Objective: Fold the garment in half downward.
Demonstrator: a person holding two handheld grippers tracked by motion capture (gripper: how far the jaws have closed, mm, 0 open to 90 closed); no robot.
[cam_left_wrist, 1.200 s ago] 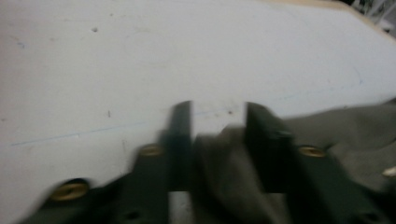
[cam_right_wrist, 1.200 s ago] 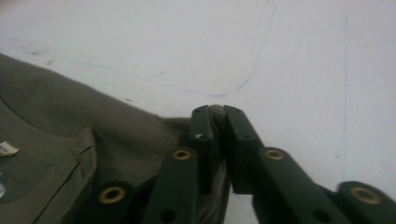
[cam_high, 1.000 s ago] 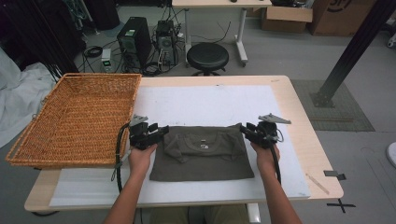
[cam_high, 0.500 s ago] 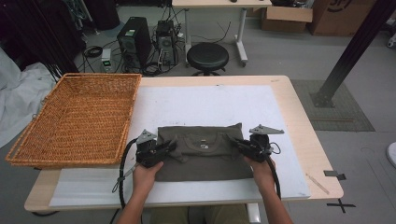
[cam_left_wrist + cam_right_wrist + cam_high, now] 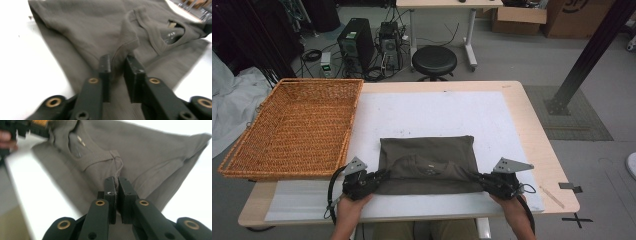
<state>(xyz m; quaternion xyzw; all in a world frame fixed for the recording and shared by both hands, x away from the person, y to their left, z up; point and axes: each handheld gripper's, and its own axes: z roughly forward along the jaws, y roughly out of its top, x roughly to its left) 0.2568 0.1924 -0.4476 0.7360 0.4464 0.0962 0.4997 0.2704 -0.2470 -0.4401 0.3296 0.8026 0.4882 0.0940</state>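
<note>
High view, step in hand: we are folding the olive-green cotton T-shirt, its shoulder edge brought over towards us onto the lower half, so the neckline now lies on top near the front edge of the white-covered wooden worktop.
Where the shirt lies: flat between our two tools, a doubled rectangle, the collar label facing up in the middle.
Left tool: at the shirt's near left corner; in the left gripper view the jaws stand narrow but not together, a ridge of sleeve hem rising between them, and they have just been opening a little; the pads look barely on the cloth, if at all.
Right tool: at the near right corner; in the right gripper view the jaws are almost closed, pinching a gathered fold of sleeve cloth, though they too have just eased slightly.
Next move, our judgement: let both corners go fully, draw the tools back clear of the cloth, then take a side edge for the next fold.
Beside the left tool: the woven wicker basket, probably where the folded shirt ends up.
</note>
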